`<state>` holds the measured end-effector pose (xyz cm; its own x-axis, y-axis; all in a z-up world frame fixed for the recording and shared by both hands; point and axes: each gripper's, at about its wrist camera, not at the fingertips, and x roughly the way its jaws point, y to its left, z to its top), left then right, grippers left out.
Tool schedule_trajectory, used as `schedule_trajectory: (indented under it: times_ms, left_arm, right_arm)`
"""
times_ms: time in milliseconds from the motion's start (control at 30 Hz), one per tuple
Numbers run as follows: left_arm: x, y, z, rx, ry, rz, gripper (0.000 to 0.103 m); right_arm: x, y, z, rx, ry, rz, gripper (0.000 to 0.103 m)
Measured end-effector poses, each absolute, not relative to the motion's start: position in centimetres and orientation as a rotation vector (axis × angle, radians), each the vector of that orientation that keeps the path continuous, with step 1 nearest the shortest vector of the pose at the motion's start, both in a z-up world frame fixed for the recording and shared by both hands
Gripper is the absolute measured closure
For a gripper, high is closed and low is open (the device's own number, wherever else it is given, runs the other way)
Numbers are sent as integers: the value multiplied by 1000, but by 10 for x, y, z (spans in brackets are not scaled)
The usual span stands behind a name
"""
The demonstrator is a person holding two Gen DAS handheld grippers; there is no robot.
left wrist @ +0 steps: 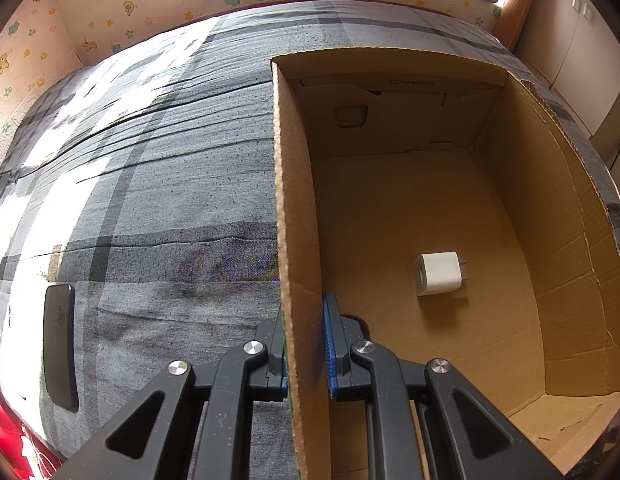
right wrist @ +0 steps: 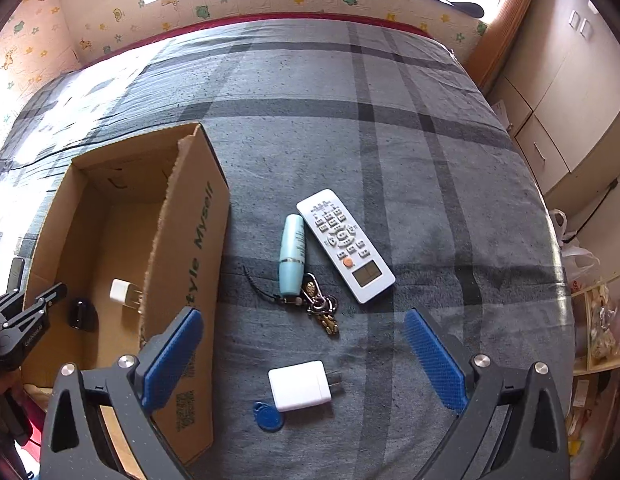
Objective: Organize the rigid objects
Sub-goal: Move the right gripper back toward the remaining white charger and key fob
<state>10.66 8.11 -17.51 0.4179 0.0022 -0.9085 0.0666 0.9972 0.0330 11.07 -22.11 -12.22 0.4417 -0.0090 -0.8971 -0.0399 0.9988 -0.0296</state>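
An open cardboard box (left wrist: 298,240) lies on a grey plaid bed cover. My left gripper (left wrist: 306,344) is shut on the box's left wall, one blue pad on each side of it. A white charger (left wrist: 438,273) lies on the box floor. In the right wrist view my right gripper (right wrist: 302,354) stands open above the cover, beside the box (right wrist: 190,240). Between its fingers, lower down, lies a second white charger (right wrist: 300,386) with a blue key fob (right wrist: 267,416) next to it. Farther off lie a white remote (right wrist: 344,244), a pale blue tube (right wrist: 292,256) and a bunch of keys (right wrist: 320,308).
A black phone-like slab (left wrist: 60,346) lies on the cover left of the box. The left gripper (right wrist: 18,320) shows at the box's near left wall in the right wrist view. Cupboards (right wrist: 550,100) stand right of the bed; patterned wall padding (left wrist: 110,20) runs behind it.
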Motion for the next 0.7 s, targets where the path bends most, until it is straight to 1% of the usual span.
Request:
schedule_trajectory:
  times_ms: [267,700]
  left_arm:
    - [107,81,-176,73,1140,-38,89]
    - [107,78,-178,86,1137,-32,89]
  right_arm:
    - [101,-243,-156,11,1160,5,0]
    - [88,-243,-209,-22,1202,3,0]
